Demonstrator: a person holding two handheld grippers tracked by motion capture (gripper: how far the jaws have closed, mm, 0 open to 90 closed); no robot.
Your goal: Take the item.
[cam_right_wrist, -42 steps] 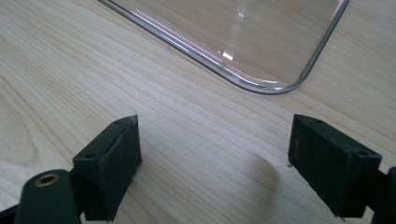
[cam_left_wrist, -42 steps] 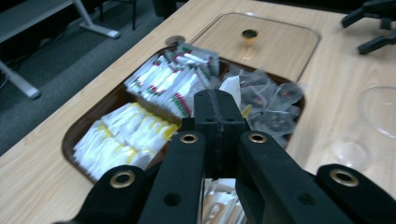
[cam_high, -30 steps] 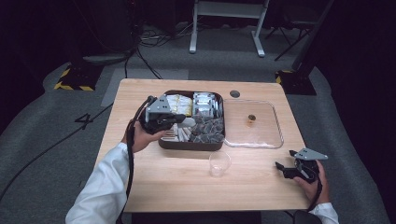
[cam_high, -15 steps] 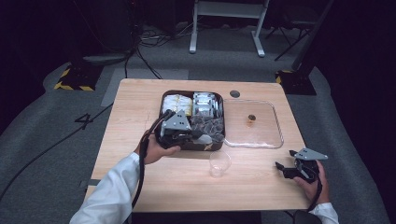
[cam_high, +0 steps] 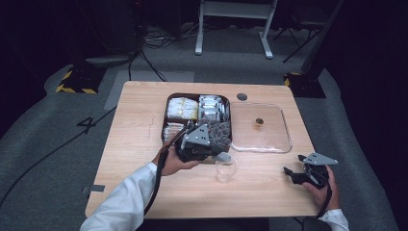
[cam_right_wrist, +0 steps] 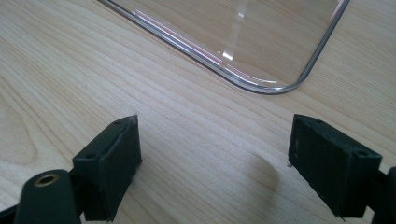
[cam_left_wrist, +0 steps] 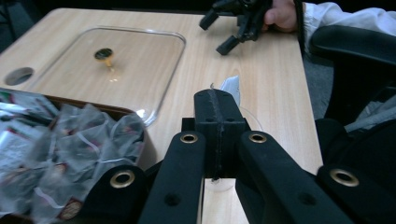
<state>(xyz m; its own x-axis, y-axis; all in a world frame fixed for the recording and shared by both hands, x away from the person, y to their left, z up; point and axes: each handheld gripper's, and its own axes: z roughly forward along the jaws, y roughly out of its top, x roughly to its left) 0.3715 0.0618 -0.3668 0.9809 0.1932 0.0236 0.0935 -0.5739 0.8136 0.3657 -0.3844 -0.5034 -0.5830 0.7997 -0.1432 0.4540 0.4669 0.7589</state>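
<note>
My left gripper (cam_high: 215, 155) (cam_left_wrist: 215, 100) is shut on a small grey-white sachet (cam_high: 223, 157) (cam_left_wrist: 232, 87) whose tip pokes out past the jaws. It hangs just above the left rim of a small clear plastic cup (cam_high: 226, 169) (cam_left_wrist: 251, 116) standing on the wooden table. Behind it sits a dark compartment tray (cam_high: 165, 120) with several yellow, white and grey sachets (cam_left_wrist: 70, 144). My right gripper (cam_high: 291, 174) (cam_right_wrist: 215, 154) (cam_left_wrist: 225, 33) rests open near the table's front right, nothing between its jaws.
A clear lid (cam_high: 275, 137) (cam_left_wrist: 140, 60) (cam_right_wrist: 243, 32) with a small gold knob (cam_high: 259, 122) lies flat right of the tray. A cable hole (cam_high: 242, 96) sits near the far edge. Bare wood lies at the table's left and front.
My left gripper has moved from over the tray toward the front right and slightly down, ending at the cup with the sachet in its jaws. The right gripper has kept still.
</note>
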